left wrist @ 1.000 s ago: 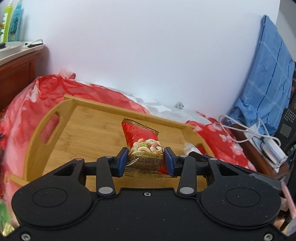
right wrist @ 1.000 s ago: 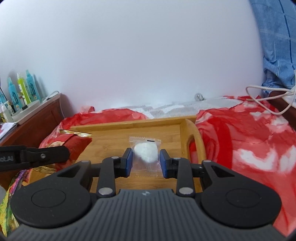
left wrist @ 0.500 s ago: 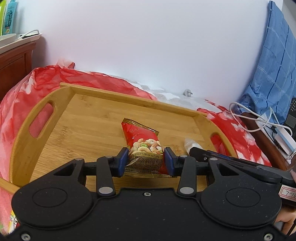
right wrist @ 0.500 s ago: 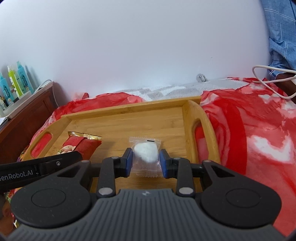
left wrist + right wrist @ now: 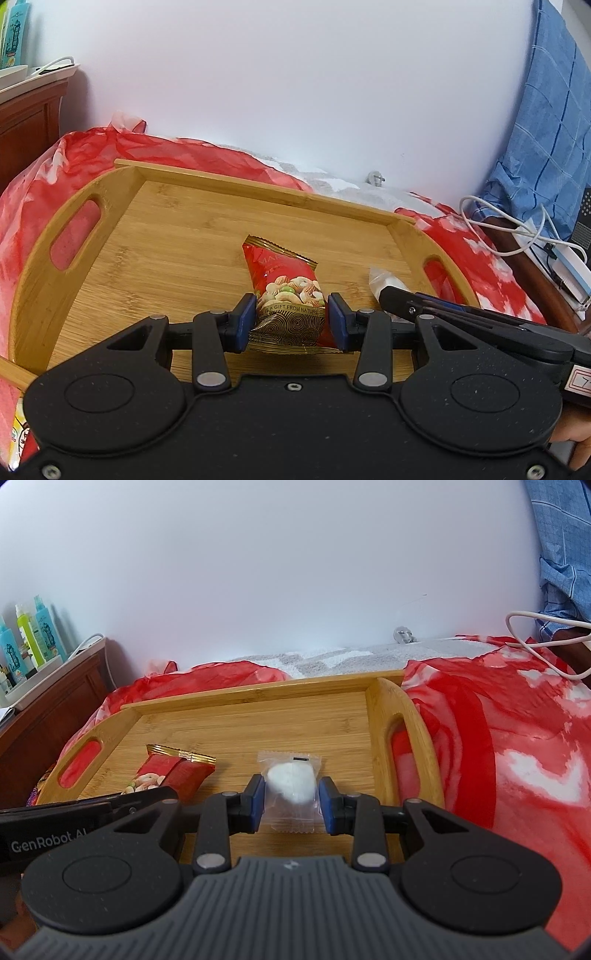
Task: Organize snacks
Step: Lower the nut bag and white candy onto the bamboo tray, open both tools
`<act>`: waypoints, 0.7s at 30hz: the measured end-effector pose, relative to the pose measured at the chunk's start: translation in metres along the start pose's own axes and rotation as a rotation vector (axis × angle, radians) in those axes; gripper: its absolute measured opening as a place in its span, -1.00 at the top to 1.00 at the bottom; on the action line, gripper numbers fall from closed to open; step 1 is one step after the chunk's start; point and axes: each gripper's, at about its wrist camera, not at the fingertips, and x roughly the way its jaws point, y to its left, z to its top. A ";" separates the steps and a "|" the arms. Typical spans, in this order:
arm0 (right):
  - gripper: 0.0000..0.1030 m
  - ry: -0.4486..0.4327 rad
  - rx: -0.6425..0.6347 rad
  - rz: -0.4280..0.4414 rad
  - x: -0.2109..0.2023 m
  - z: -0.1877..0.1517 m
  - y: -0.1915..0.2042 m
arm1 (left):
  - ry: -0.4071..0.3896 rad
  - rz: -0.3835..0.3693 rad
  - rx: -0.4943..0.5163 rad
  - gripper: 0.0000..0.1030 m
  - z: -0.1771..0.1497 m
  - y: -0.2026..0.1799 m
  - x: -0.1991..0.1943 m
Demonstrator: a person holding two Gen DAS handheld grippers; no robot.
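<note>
The left gripper (image 5: 291, 317), closed on a red nut packet (image 5: 286, 295), holds it low over the bamboo tray (image 5: 155, 236), seemingly to set it down. Beside it, the right gripper (image 5: 291, 801) pinches a clear-wrapped white candy (image 5: 291, 786) near the tray's right handle (image 5: 399, 738).

Bare tray (image 5: 177, 236) floor lies open beyond both packets.

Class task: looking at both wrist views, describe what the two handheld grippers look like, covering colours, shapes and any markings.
Left gripper: black speckled body with two round bulges, black finger arms with silver rivets, blue pads. Right gripper: same black arms and blue pads, but a ribbed grey centre panel. The left one's side reads "GenRobot.AI" in white; the right one's side carries a red-bordered label.
</note>
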 end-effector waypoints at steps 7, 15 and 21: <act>0.28 0.000 -0.004 -0.001 0.000 0.000 -0.001 | -0.001 0.006 0.004 0.22 0.000 0.000 0.002; 0.22 -0.003 -0.020 -0.007 0.000 0.000 0.001 | -0.002 0.022 -0.030 0.22 0.003 0.001 0.005; -0.13 -0.008 -0.018 -0.004 -0.001 -0.001 0.001 | 0.002 0.040 -0.020 0.19 0.003 0.000 0.003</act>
